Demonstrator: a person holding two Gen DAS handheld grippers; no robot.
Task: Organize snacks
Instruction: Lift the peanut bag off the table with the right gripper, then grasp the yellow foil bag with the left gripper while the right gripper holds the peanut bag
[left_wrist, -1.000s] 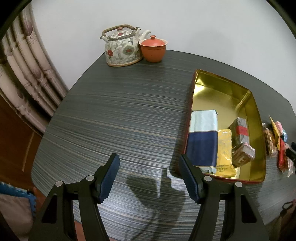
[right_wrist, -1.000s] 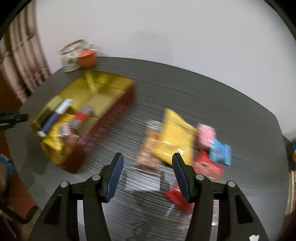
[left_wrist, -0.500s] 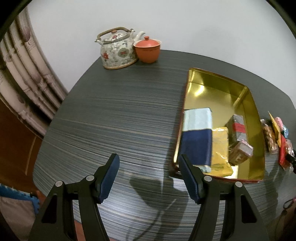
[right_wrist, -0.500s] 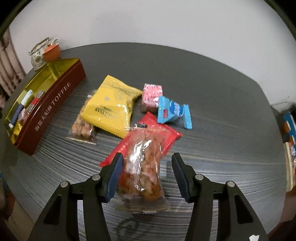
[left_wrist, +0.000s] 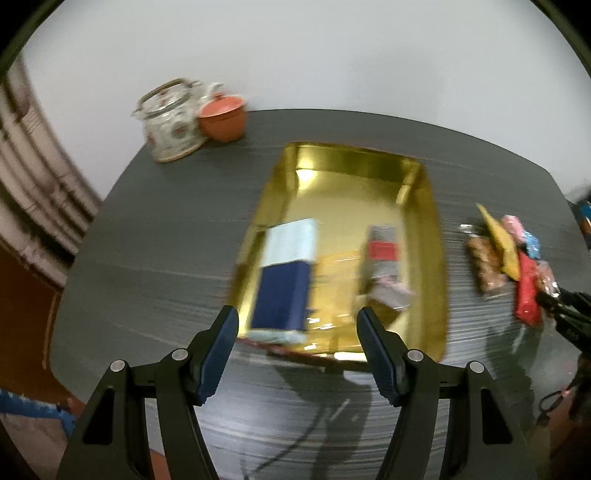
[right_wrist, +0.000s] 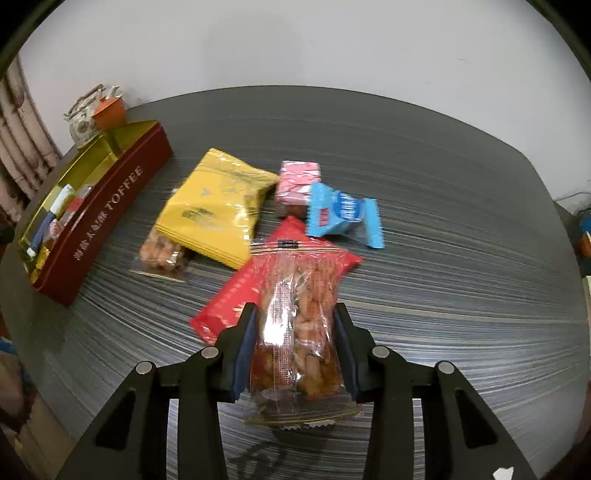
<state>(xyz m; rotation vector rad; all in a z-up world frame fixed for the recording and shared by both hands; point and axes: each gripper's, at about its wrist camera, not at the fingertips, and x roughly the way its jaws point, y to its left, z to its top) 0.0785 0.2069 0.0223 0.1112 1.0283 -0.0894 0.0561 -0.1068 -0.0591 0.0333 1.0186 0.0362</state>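
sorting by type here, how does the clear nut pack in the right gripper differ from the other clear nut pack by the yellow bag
The clear nut pack sits between the right gripper pads, which have just been closing on it; the other clear nut pack lies untouched on the table. The gripped one rests on the red packet; the other is half tucked under the yellow bag. Both are see-through wrappers of brownish nuts.

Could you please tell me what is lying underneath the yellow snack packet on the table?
A clear bag of nuts pokes out from under the yellow packet, at its near left corner. The bag's far end is covered, so anything else beneath cannot be seen.
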